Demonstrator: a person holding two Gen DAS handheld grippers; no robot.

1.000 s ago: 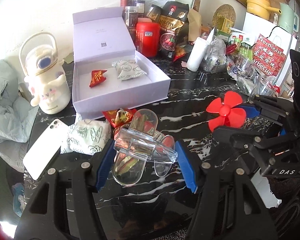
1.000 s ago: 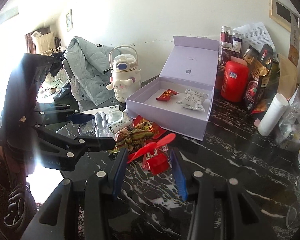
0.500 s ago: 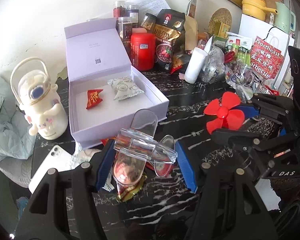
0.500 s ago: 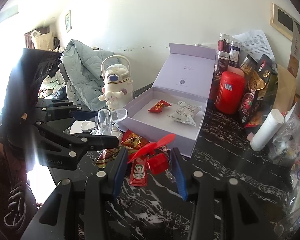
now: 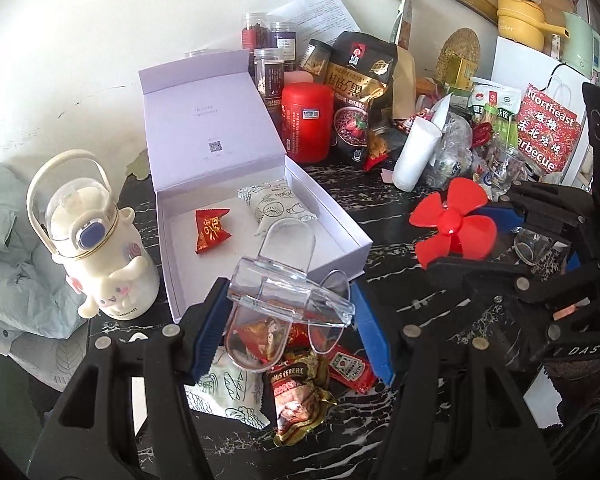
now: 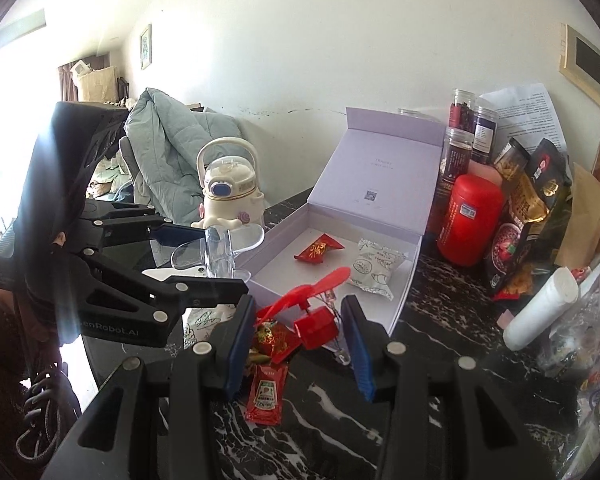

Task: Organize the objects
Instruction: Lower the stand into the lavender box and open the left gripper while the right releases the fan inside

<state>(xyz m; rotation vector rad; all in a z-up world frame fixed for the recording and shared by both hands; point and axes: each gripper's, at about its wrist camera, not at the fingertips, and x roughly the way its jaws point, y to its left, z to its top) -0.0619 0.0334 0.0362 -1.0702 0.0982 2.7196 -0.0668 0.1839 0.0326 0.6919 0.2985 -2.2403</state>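
My left gripper (image 5: 288, 324) is shut on a clear plastic clip (image 5: 288, 292) and holds it above the snack packets, just in front of the open lilac box (image 5: 340, 220). It also shows in the right wrist view (image 6: 224, 252). My right gripper (image 6: 300, 340) is shut on a small red fan (image 6: 316, 320) with red blades (image 5: 456, 228), near the box's front right corner. In the box lie a red candy packet (image 5: 210, 228) and a white patterned packet (image 5: 276, 204). Loose packets (image 5: 296, 392) and a ketchup sachet (image 6: 266, 394) lie on the black marble table (image 5: 380, 248).
A white cartoon bottle (image 5: 96, 248) stands left of the box by a pale green jacket (image 6: 172, 148). A red canister (image 5: 306, 120), jars, snack bags, a white roll (image 5: 414, 152) and a red barbecue bag (image 5: 548, 128) crowd the back and right.
Both grippers have risen and moved toward the box with their loads. The packets under the left gripper now lie nearer the frame's bottom.
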